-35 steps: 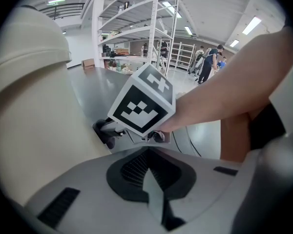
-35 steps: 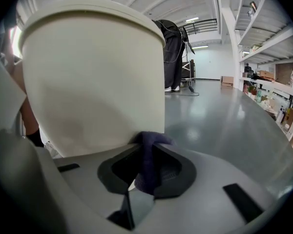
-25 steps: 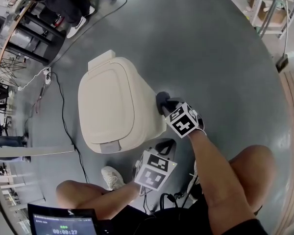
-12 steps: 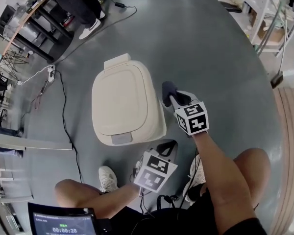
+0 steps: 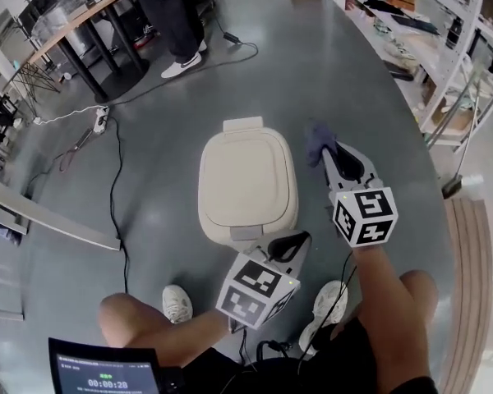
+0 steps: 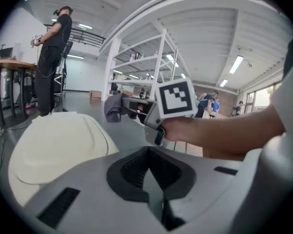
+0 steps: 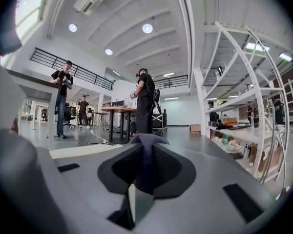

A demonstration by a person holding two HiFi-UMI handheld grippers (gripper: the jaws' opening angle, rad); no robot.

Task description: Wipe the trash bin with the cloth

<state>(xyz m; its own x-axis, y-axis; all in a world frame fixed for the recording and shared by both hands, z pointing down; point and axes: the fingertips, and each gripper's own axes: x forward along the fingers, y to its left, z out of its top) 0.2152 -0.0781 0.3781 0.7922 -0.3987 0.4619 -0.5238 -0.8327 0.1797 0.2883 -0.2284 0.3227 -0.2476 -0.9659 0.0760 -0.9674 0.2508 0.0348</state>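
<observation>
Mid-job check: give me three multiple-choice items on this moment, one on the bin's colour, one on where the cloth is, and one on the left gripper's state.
1. What colour is the lidded plastic trash bin?
A. Black
B. Cream
C. Blue

2. Where is the dark purplish cloth?
A. Lying on the bin's lid
B. Clamped in the right gripper, to the right of the bin
C. On the floor in front of the bin

3. How do the jaws of the left gripper stand?
A. Wide apart
B. Shut on the cloth
C. Together, with nothing between them

Answers:
1 B: the head view shows a pale cream lid and body.
2 B: the right gripper view shows the cloth pinched between its jaws.
3 C: the left gripper view shows the jaws meeting on nothing.
</observation>
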